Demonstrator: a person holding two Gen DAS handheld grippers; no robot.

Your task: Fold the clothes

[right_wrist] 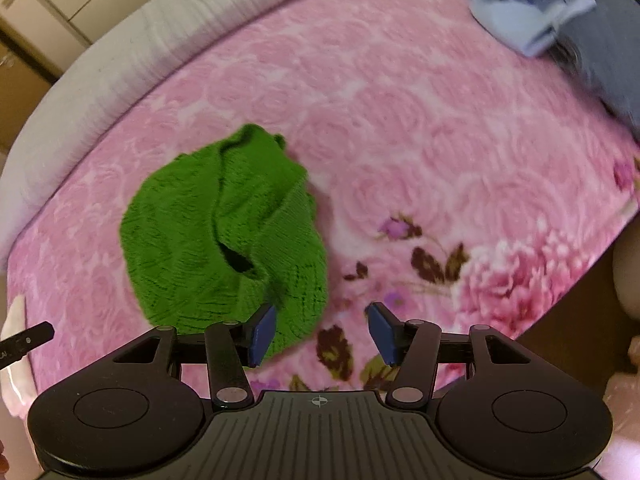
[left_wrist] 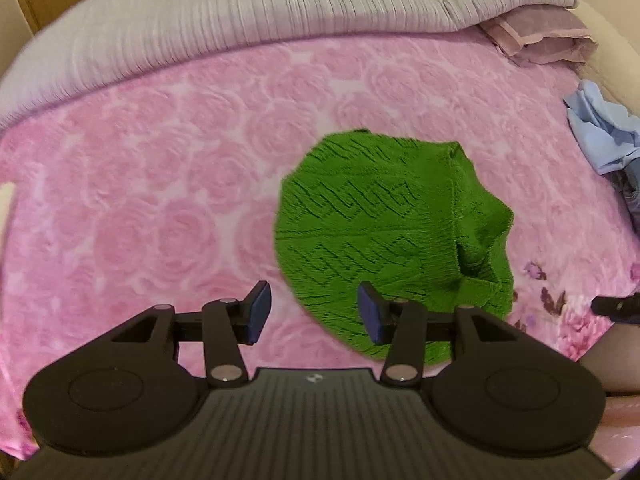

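A green knitted garment [left_wrist: 384, 224] lies bunched in a rough folded heap on the pink rose-patterned blanket [left_wrist: 160, 200]. My left gripper [left_wrist: 314, 312] hovers open over its near left edge, nothing between the blue pads. In the right wrist view the same green garment [right_wrist: 224, 236] sits left of centre. My right gripper [right_wrist: 322, 332] is open above the blanket [right_wrist: 400, 120] at the garment's near right edge, its left pad [right_wrist: 262, 334] over the green knit. Neither holds anything.
A grey ribbed quilt [left_wrist: 240, 20] is rolled along the far side of the bed. A light blue garment [right_wrist: 524, 8] and a dark grey one [right_wrist: 608, 52] lie at the far right, and a folded mauve cloth [left_wrist: 540, 36] sits beside the quilt. The bed edge drops off at the right.
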